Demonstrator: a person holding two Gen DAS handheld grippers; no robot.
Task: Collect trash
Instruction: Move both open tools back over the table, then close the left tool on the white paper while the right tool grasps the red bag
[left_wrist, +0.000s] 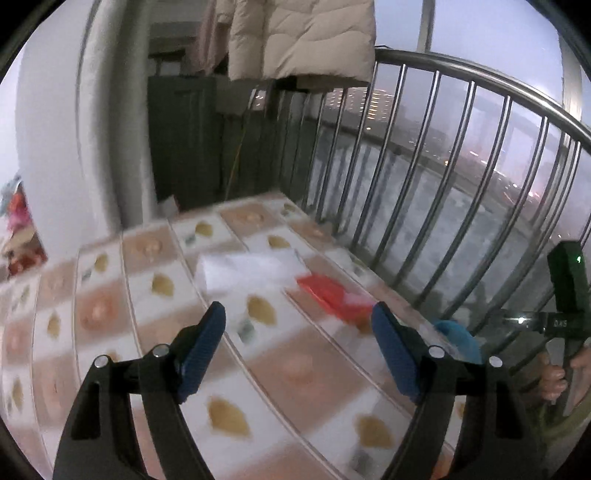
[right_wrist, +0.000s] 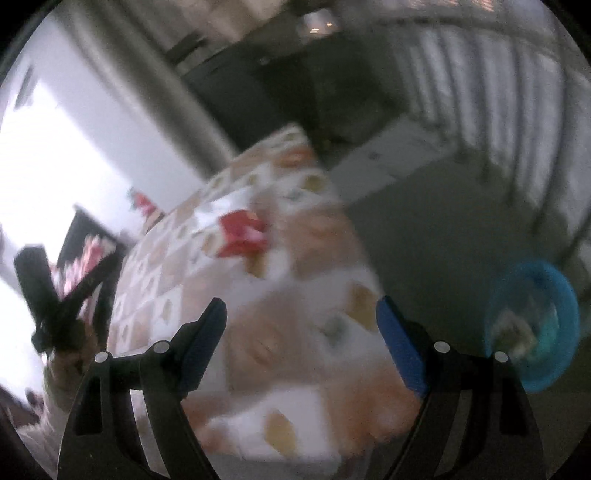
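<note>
Railing (left_wrist: 436, 155) bars curve across the right of my left view, a beige padded jacket (left_wrist: 303, 37) hanging at the top. On the patterned table (left_wrist: 155, 325), a white sheet (left_wrist: 247, 269) touches the red wrapper (left_wrist: 332, 295), which lies just above my left gripper (left_wrist: 299, 325), spread wide and empty. My right gripper (right_wrist: 301, 321) gapes empty too; the blue bin (right_wrist: 535, 328) blurs at lower right.

railing (left_wrist: 424, 155): walls table's (left_wrist: 155, 321) far-right edge | red wrapper (left_wrist: 334, 297), white paper (left_wrist: 247, 267): mid-table
</note>
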